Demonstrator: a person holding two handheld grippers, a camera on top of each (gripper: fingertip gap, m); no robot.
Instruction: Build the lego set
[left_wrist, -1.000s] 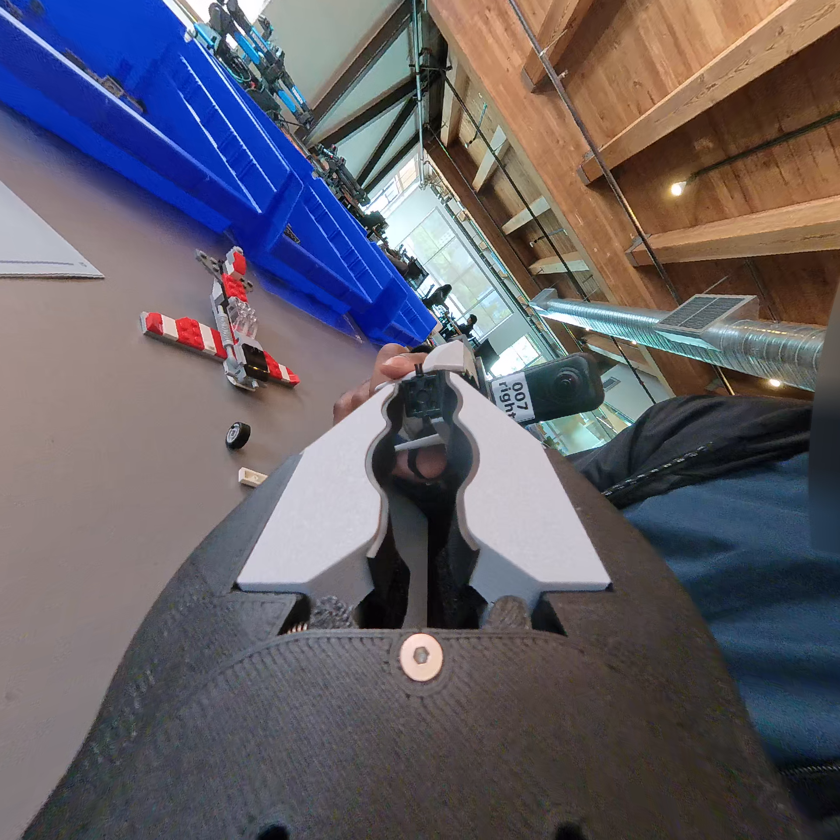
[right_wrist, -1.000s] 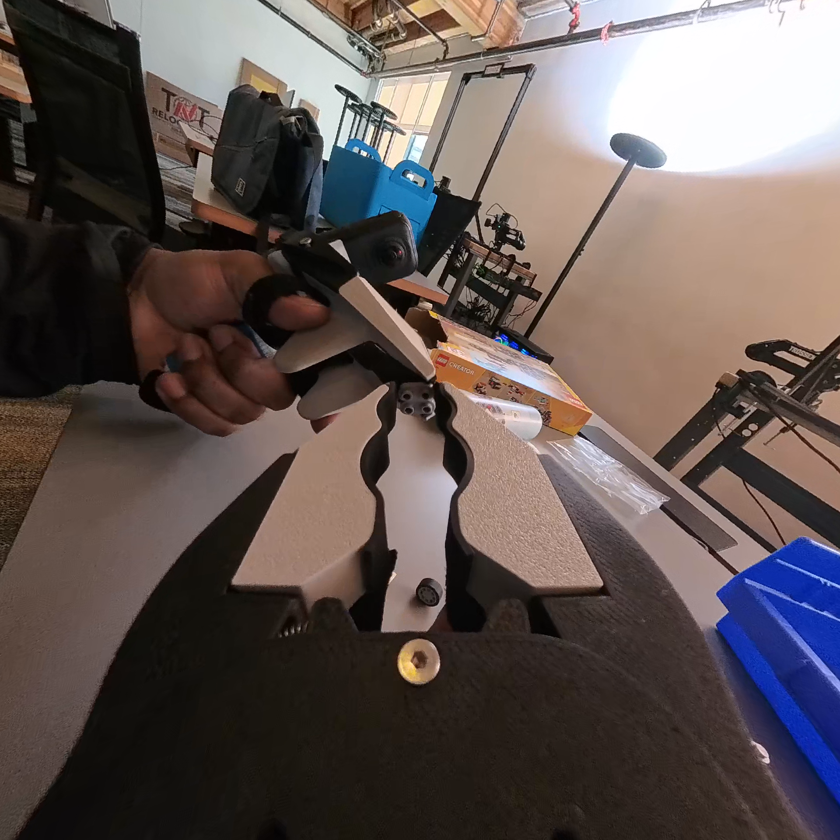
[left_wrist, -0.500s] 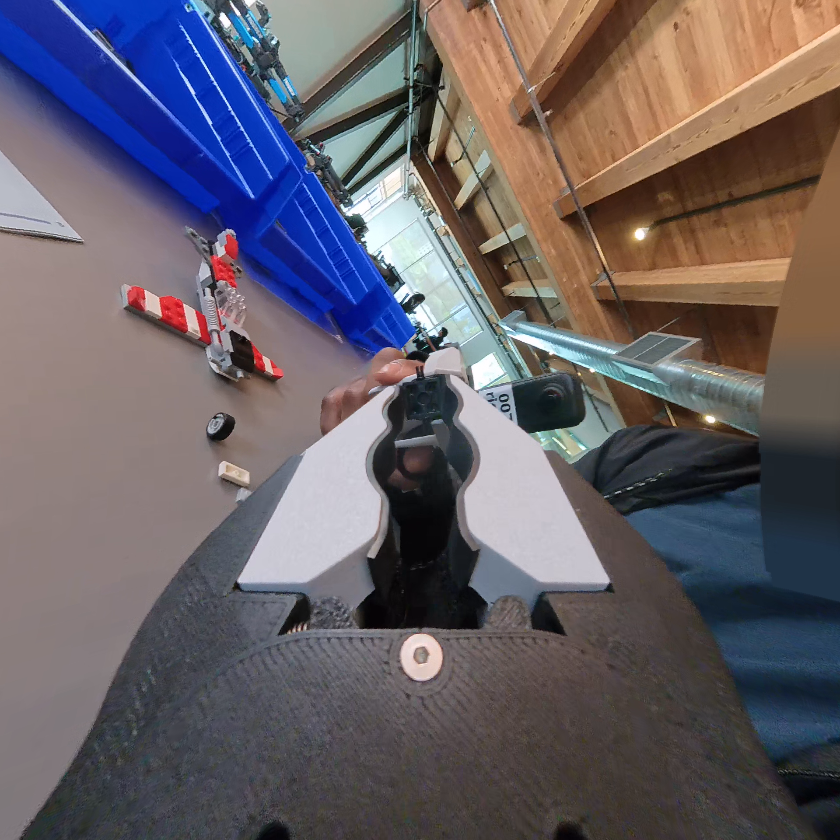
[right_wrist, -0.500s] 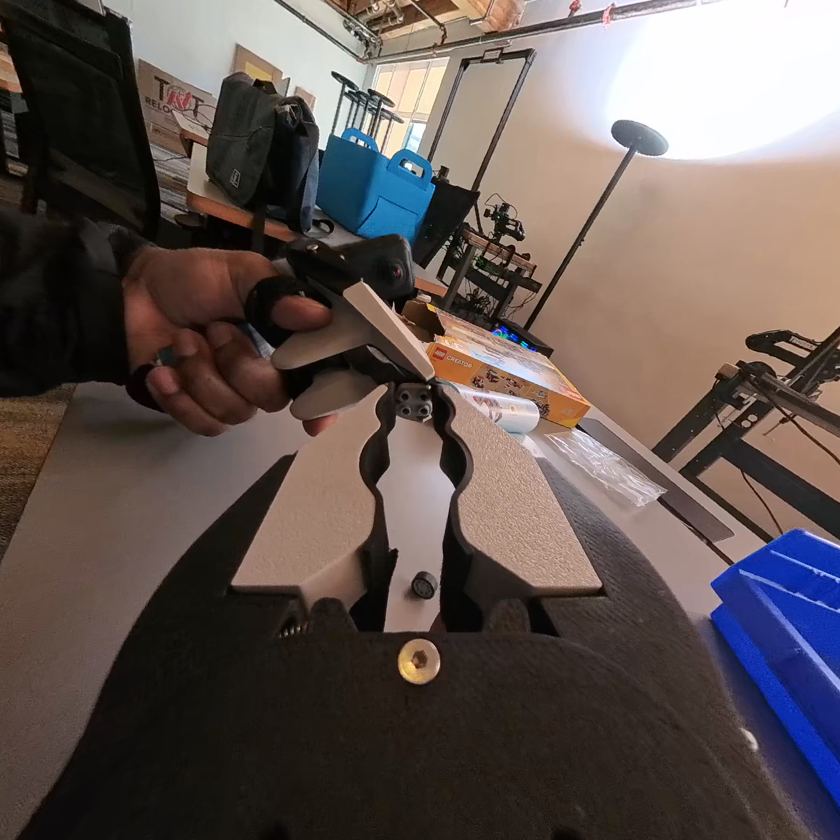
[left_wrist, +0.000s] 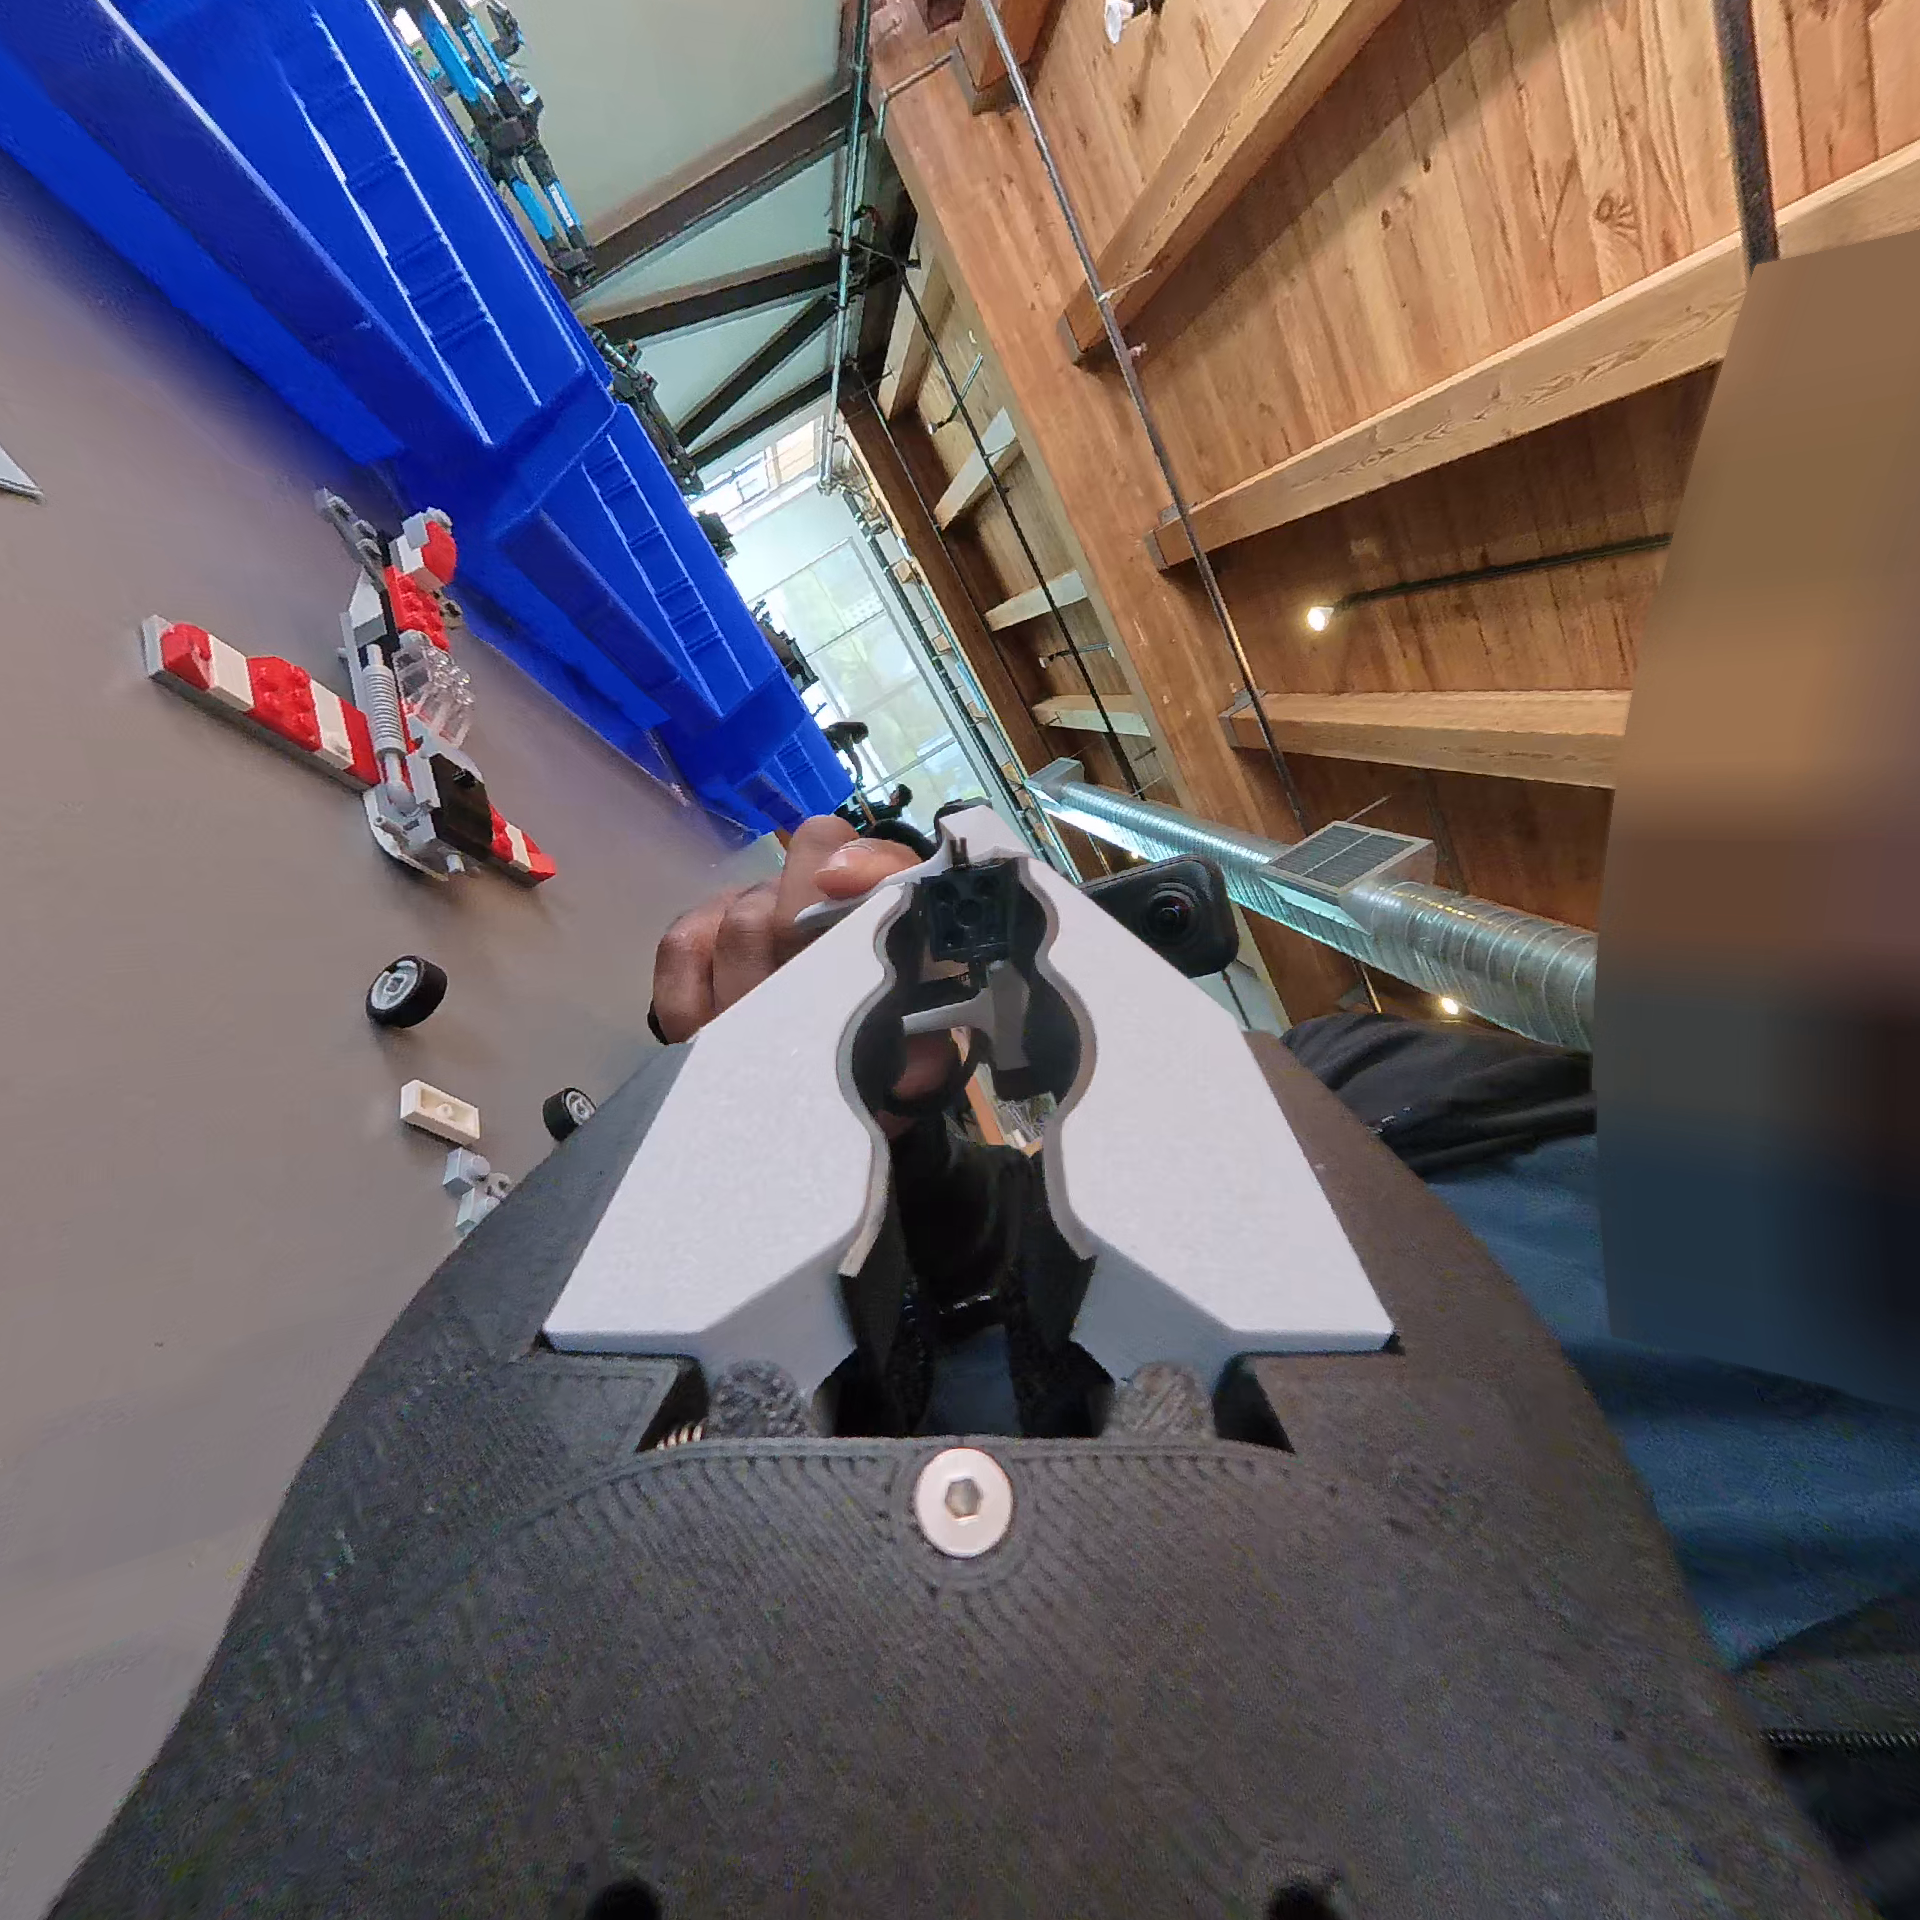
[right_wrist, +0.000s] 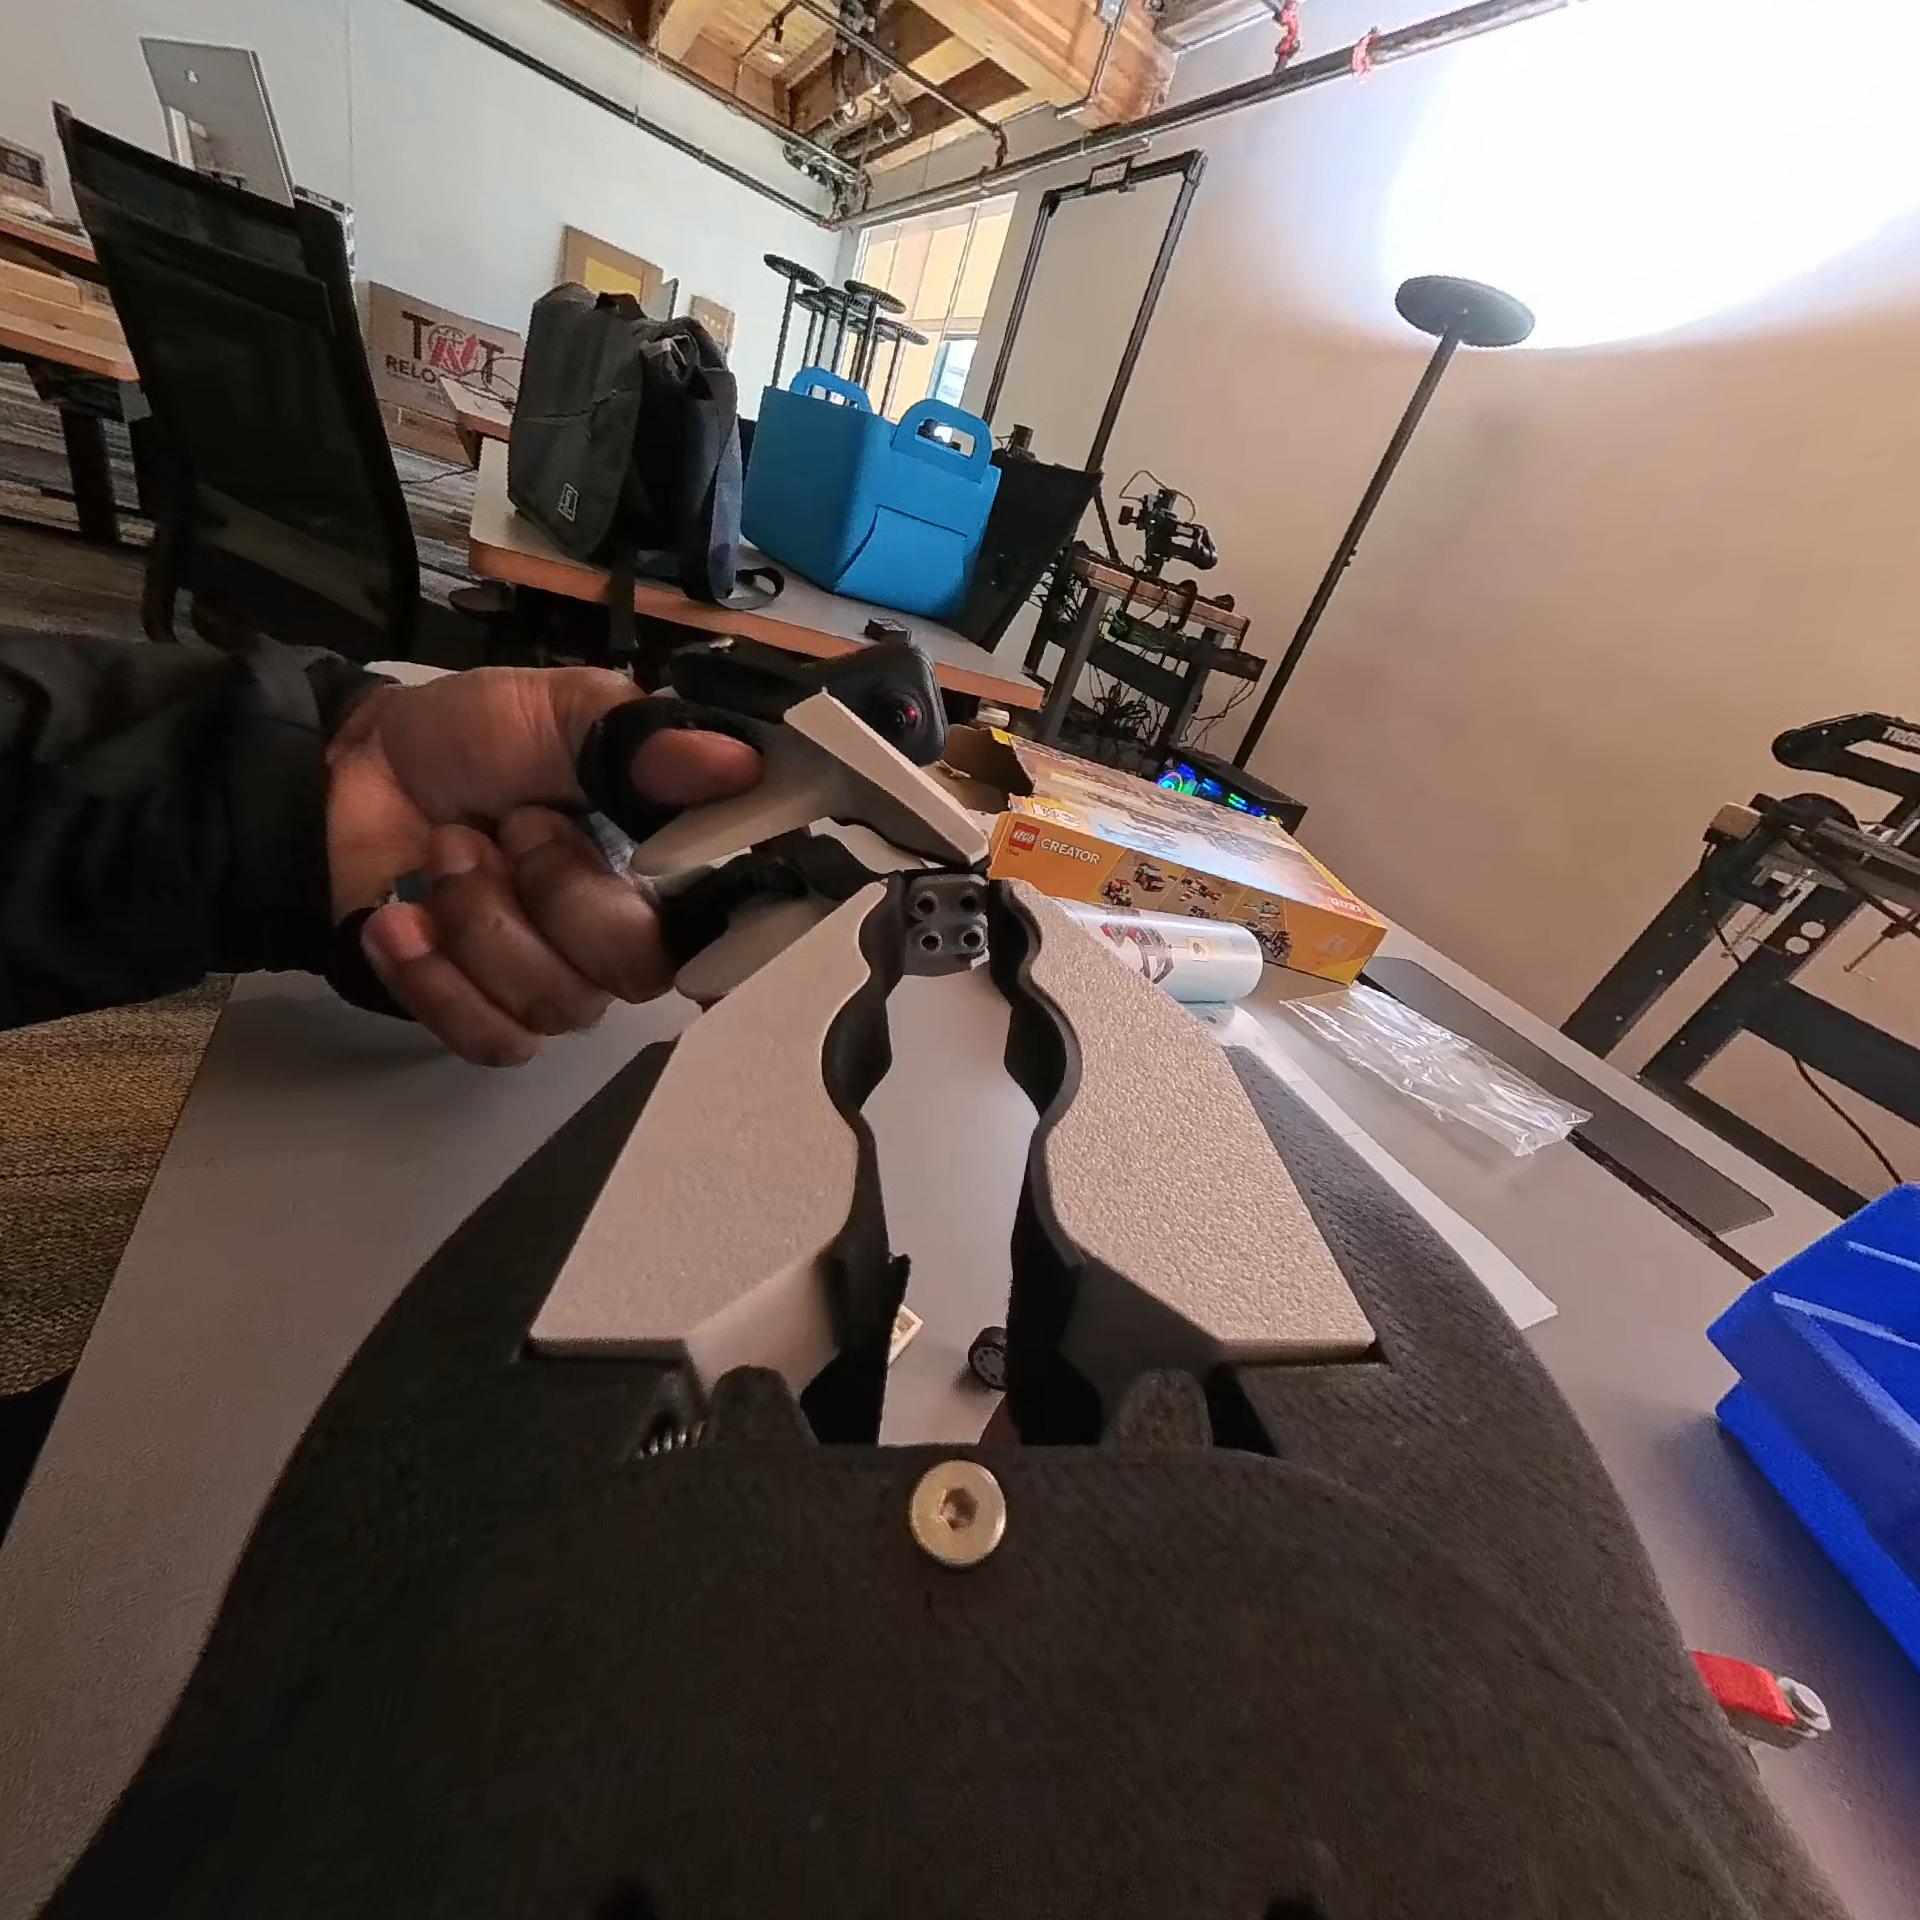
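Observation:
My left gripper (left_wrist: 966, 902) is shut on a small black lego piece (left_wrist: 968, 920), held in the air above the grey table (left_wrist: 156, 1143). My right gripper (right_wrist: 943, 914) is shut on a dark grey piece with four holes (right_wrist: 943, 923). The two grippers meet tip to tip: the left gripper (right_wrist: 971, 847) touches the top of the grey piece. I cannot tell whether the pieces are joined. The red, white and grey lego plane (left_wrist: 395, 717) lies on the table to the left.
Loose parts lie near the plane: two black wheels (left_wrist: 405, 992) (left_wrist: 568, 1112), a white plate (left_wrist: 442, 1104), a grey piece (left_wrist: 473, 1174). Blue bins (left_wrist: 499, 343) line the far edge. The lego box (right_wrist: 1184, 883), a paper roll (right_wrist: 1164, 945), a plastic bag (right_wrist: 1434, 1060), a blue bin (right_wrist: 1839, 1382) and a red piece (right_wrist: 1756, 1704) lie to the right. Left and right tips are no more than a few centimetres apart.
Both grippers stay shut with their tips together. The pair has shifted and tilted a little, so more loose parts on the table show in the left wrist view.

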